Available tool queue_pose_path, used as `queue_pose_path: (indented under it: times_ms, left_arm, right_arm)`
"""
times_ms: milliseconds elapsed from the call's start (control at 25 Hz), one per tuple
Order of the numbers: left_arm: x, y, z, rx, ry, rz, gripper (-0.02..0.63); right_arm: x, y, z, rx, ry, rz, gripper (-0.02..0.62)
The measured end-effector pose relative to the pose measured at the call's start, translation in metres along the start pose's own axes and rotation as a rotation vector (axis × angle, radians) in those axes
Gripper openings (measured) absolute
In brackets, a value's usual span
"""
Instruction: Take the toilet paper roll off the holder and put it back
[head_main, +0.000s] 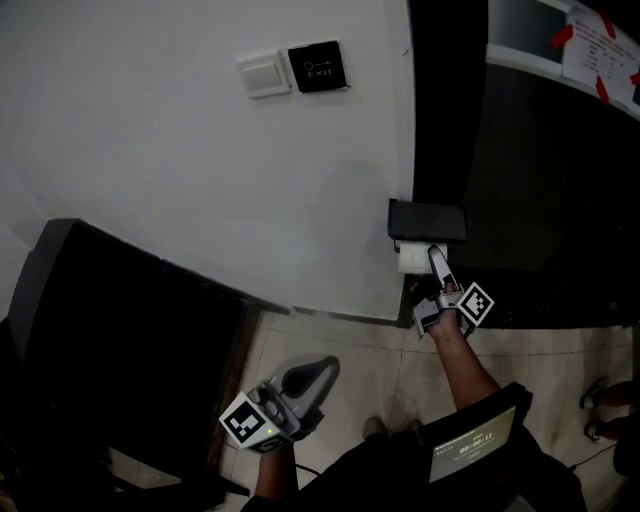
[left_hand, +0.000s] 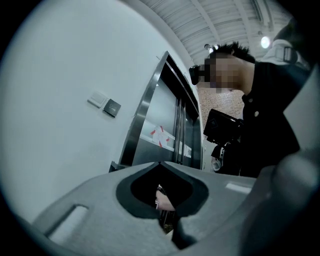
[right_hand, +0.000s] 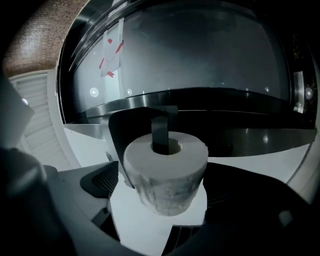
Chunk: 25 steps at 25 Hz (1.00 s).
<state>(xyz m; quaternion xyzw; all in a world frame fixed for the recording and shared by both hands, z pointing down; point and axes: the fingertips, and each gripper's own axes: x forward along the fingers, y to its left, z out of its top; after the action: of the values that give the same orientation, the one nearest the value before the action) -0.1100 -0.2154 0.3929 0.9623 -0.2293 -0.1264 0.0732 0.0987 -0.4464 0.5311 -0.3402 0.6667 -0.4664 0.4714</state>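
A white toilet paper roll (head_main: 413, 259) sits on a black wall holder (head_main: 427, 220) low down beside a dark door frame. My right gripper (head_main: 428, 264) is at the roll. In the right gripper view the roll (right_hand: 165, 172) is threaded on the holder's black peg (right_hand: 160, 131), with a loose sheet (right_hand: 150, 215) hanging below. The right gripper (right_hand: 165, 186) stands open, one jaw on each side of the roll with a gap to it. My left gripper (head_main: 315, 372) hangs lower left over the floor; in its own view the left gripper (left_hand: 161, 167) is shut and holds nothing.
A white light switch (head_main: 264, 74) and a black exit button (head_main: 318, 67) are high on the white wall. A large dark block (head_main: 120, 340) fills the lower left. Tiled floor (head_main: 370, 350) lies below the holder. A dark metal door (head_main: 560, 170) is on the right.
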Motion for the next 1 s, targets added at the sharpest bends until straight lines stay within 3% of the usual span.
queue_pose_path:
  times_ms: [280,360,440,520,640,760,880,1000]
  left_arm:
    - [0.028,-0.015,-0.001,0.001,0.005,-0.077,0.002]
    - [0.038,-0.022,-0.002,0.003,0.010,-0.107,0.002]
    - [0.048,-0.026,-0.001,0.013,0.011,-0.141,0.002]
    - [0.059,-0.031,0.001,0.021,0.004,-0.177,0.002]
    - [0.078,-0.042,0.005,0.025,-0.002,-0.234,0.002]
    - [0.096,-0.058,0.010,0.044,-0.014,-0.292,0.002]
    - [0.105,-0.083,0.016,0.057,-0.022,-0.351,0.002]
    - [0.110,-0.109,0.027,0.063,-0.046,-0.396,0.002]
  right_arm:
    - [-0.062,0.018,-0.022,-0.071,0.113,-0.007,0.518]
    - [-0.085,0.042,-0.039,-0.146,0.205,0.030,0.517]
    - [-0.104,0.073,-0.053,-0.293,0.306,0.079,0.510]
    - [-0.119,0.110,-0.054,-0.476,0.363,0.133,0.458]
    - [-0.138,0.182,-0.049,-0.729,0.364,0.272,0.267]
    - [-0.157,0.249,-0.043,-0.945,0.333,0.388,0.124]
    - [-0.179,0.298,-0.037,-1.041,0.267,0.435,0.016]
    - [-0.198,0.324,-0.037,-1.104,0.238,0.454,0.002]
